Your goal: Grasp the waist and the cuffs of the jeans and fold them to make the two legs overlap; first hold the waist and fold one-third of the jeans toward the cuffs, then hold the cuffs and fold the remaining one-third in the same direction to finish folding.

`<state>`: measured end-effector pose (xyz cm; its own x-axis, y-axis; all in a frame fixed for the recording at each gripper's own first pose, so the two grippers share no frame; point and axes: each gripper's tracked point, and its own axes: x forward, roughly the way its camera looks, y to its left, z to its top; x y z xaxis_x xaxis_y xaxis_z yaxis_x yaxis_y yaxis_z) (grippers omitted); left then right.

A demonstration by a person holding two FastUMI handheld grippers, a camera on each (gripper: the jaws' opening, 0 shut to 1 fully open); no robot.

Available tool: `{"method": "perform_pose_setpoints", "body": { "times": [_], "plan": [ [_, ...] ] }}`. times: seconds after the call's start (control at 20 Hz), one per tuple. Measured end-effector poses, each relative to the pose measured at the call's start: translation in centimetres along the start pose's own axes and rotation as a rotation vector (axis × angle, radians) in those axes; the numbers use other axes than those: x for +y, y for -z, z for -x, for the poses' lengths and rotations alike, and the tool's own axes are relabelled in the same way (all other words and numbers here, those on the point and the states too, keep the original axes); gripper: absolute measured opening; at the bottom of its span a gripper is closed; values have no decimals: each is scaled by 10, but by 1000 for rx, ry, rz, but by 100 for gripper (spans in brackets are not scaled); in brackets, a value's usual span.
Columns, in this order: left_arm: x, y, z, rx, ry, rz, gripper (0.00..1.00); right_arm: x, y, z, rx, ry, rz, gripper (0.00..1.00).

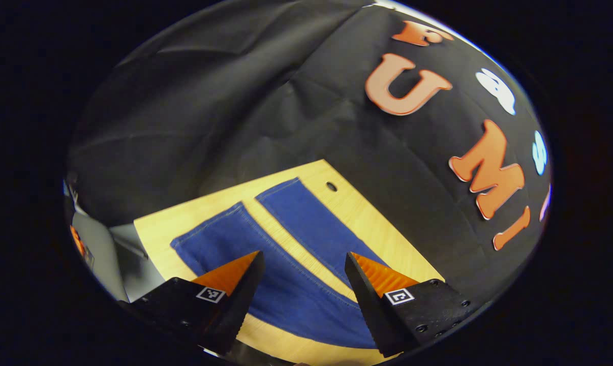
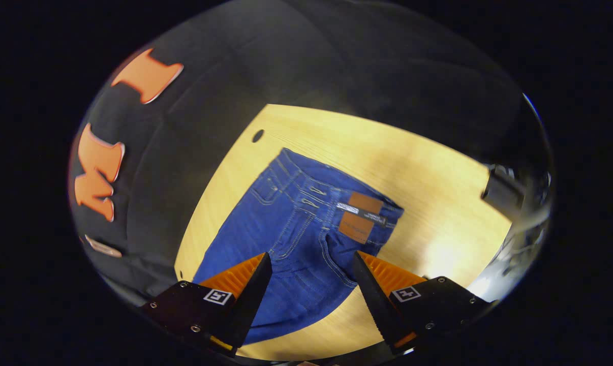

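Observation:
Blue jeans lie flat on a light wooden table. In the left gripper view the two legs point(image 1: 266, 254) spread apart, their cuffs point(image 1: 278, 188) toward the table's far edge. My left gripper point(image 1: 304, 262) hovers open above the legs, holding nothing. In the right gripper view the waist point(image 2: 337, 185) with its brown tag point(image 2: 360, 216) points away, and the seat of the jeans point(image 2: 296, 239) lies below my right gripper point(image 2: 311, 264), which is open and empty above the cloth.
The wooden table point(image 2: 428, 168) has a small dark hole near its far corner point(image 2: 258, 135). Black cloth walls close the booth behind it. A grey object point(image 2: 499, 190) sits off the table's right side in the right gripper view.

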<state>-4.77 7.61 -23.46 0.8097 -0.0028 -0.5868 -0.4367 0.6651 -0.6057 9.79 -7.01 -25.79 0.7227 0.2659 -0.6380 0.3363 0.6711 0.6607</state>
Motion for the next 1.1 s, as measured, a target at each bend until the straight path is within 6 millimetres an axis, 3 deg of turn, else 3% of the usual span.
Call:
{"method": "perform_pose_setpoints", "body": {
  "times": [0.25, 0.45, 0.65, 0.8, 0.95, 1.1],
  "plan": [
    [60, 19, -14, 84, -58, 184, 98, -14, 6, -12, 35, 71, 50, 98],
    [118, 41, -29, 157, -152, 336, 98, -19, 7, -24, 63, 94, -18, 98],
    [149, 54, -35, 183, -194, 396, 96, -19, 4, -32, 65, 92, -76, 98],
    [155, 47, -47, 171, -182, 420, 96, -20, 2, -35, 56, 81, -123, 98],
    [145, 36, -66, 138, -127, 457, 95, -21, 1, -38, 51, 77, -153, 98],
    [133, 27, -87, 114, -51, 490, 84, -20, 1, -40, 50, 69, -165, 96]
  ]
}}
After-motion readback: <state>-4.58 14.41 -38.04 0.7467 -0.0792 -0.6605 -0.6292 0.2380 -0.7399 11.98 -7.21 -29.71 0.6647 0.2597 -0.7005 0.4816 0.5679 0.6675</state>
